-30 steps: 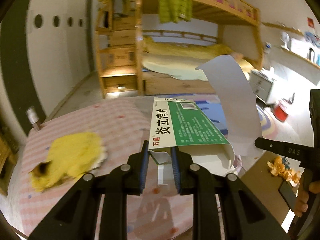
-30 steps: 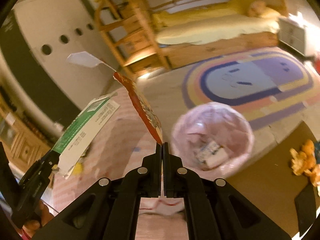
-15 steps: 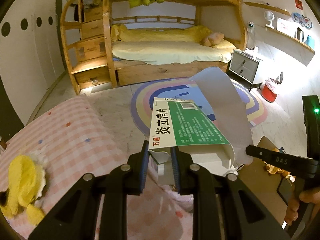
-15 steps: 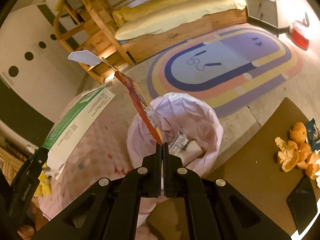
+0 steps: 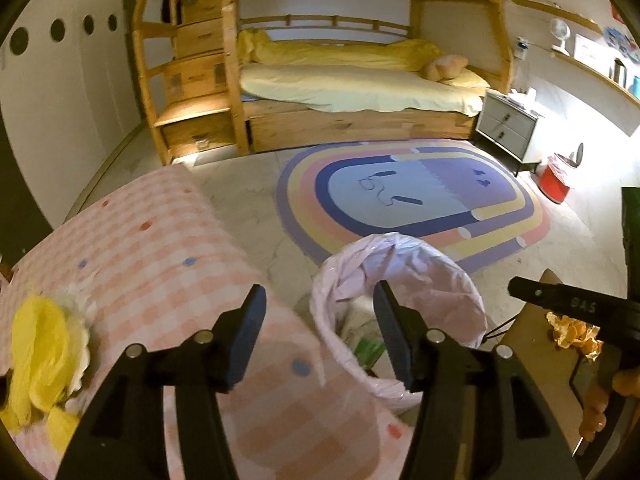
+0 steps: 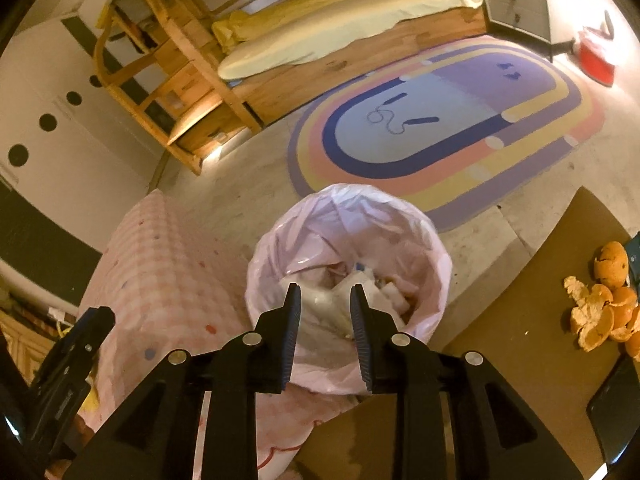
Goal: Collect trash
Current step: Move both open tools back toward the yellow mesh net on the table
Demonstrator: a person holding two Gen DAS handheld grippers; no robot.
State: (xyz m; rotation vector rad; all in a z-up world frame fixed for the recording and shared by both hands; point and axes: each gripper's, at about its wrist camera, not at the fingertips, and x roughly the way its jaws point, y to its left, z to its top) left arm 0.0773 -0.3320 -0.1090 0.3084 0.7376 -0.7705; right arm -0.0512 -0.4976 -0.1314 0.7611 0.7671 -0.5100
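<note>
Both grippers stood over the trash bin (image 6: 348, 272), and the drop looked done. The left gripper (image 5: 318, 332) had just been opening its jaws, and nothing was between them. The right gripper (image 6: 325, 326) had just been opening too, its jaws parted less widely and likewise empty. Down in the pink liner lay pale scraps and, seen from the left wrist, a bit of green (image 5: 368, 350) that may have been the carton, though I could not be sure.

So I judged this load to be binned and the next job to be fetching more. The plainest trash left was the heap of orange peels (image 6: 604, 308) near the right edge of the brown desk (image 6: 520, 332), well apart from the bin. The right hand was the nearer one for that. It would need wide jaws and a low approach, since the peels lay flat and loose and might scatter. A dark phone (image 6: 616, 408) lay just beside them toward the desk's near right corner, and that should be left alone.

As for room, the bin sat in a narrow gap between the desk's left edge and the pink checked cover (image 5: 132, 264). Its liner rim sagged unevenly, so a careless pull back could snag it. Above the bin and across the desk top the way was open.
</note>
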